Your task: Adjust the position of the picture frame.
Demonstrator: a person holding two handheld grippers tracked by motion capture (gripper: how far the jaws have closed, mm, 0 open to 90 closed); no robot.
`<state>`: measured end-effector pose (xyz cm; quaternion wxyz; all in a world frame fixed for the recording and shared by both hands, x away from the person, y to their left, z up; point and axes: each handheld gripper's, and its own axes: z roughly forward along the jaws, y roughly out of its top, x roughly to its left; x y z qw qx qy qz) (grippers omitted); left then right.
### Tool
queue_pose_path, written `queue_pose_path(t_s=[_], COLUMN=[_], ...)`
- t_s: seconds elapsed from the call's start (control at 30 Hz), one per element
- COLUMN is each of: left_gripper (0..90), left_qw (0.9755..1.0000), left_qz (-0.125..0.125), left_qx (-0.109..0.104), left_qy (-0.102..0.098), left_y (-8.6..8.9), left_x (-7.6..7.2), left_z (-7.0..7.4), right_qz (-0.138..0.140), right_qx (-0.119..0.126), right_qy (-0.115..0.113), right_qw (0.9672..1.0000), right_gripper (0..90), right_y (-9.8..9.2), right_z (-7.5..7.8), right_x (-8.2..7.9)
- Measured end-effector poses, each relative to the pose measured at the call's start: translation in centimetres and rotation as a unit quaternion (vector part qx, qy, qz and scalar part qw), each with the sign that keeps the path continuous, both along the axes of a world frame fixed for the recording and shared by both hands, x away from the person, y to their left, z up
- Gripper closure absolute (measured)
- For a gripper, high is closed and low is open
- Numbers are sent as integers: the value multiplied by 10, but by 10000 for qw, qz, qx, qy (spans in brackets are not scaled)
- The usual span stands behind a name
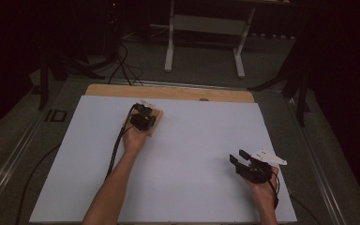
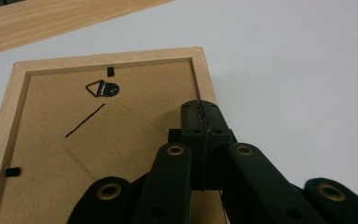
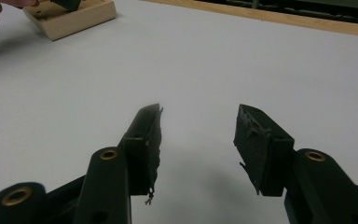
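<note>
- Pale wooden picture frame, brown fibreboard back up, lies upper left of centre on the white sheet covering the desk.
- Dark room beyond; a white stand at the top.
- Left gripper: fingers pressed together over the frame's back.
- Right gripper: fingers apart, holding nothing, lower right.

A dim room: grey floor, white-legged table frame beyond, black cables trailing at left
</note>
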<state>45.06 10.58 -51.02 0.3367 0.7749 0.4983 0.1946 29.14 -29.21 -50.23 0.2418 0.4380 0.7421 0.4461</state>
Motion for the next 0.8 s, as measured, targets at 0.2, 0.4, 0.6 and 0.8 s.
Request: queue_pose_path(t_s=[0.2,0.4,0.6,0.8], left_gripper=[900,900,900,900], left_qw=[9997,9983,9961,9926], left_qz=[-226,-563,-863,-1193], left_qx=[-111,-146,-156,-203], left_qy=[-14,7,-28,-79], left_y=[-3,-8,-17,-31], left_x=[-11,-23,-38,-59], left_z=[-1,-1,-2,-3], right_qz=[30,59,76,99], right_qx=[-40,-77,-76,-100], right_qy=[-40,-61,-71,-67], right_qw=[10000,9999,9999,9999], right_gripper=[507,506,506,506], right_y=[2,5,6,8], right_z=[0,0,0,0], right_x=[-1,-1,-1,-1])
